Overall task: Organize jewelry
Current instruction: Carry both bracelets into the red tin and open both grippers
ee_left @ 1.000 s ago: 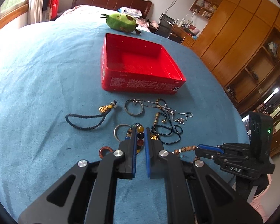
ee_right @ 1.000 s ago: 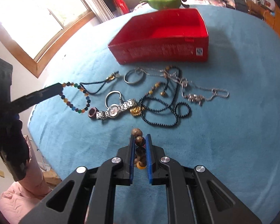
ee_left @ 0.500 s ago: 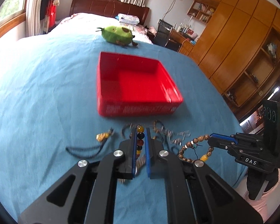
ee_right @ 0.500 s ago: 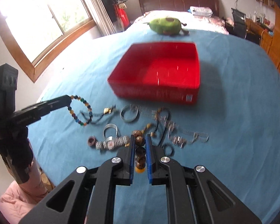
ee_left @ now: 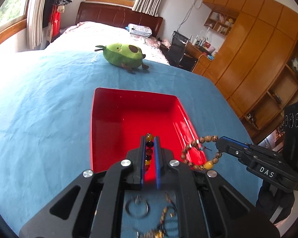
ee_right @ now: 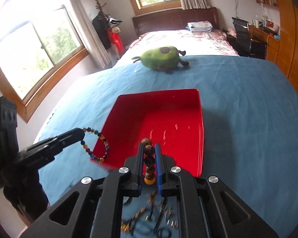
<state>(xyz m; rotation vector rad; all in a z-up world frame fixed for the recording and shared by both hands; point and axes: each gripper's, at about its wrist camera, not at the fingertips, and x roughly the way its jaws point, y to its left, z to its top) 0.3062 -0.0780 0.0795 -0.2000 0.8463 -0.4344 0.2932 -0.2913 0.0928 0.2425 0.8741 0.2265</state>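
In the left wrist view my left gripper (ee_left: 149,138) is shut on a multicoloured bead bracelet (ee_left: 149,150), held over the near part of an empty red box (ee_left: 133,101). To its right my right gripper (ee_left: 218,140) holds a brown wooden bead bracelet (ee_left: 196,154) dangling over the box's right near corner. The right wrist view shows my right gripper (ee_right: 149,145) shut on the brown beads (ee_right: 149,161) above the red box (ee_right: 159,103). My left gripper (ee_right: 81,133) hangs the multicoloured bracelet (ee_right: 104,148) over the box's left near corner.
Loose jewelry lies on the blue blanket just below the fingers: a metal ring (ee_left: 137,207) and blurred chains and beads (ee_right: 149,220). A green avocado plush (ee_left: 123,55) sits beyond the box. Wooden cabinets (ee_left: 258,49) stand at the right, windows at the left.
Both grippers moved forward and up from the jewelry pile to above the near part of the red box, each carrying its bracelet. The pile has slipped below the fingers.
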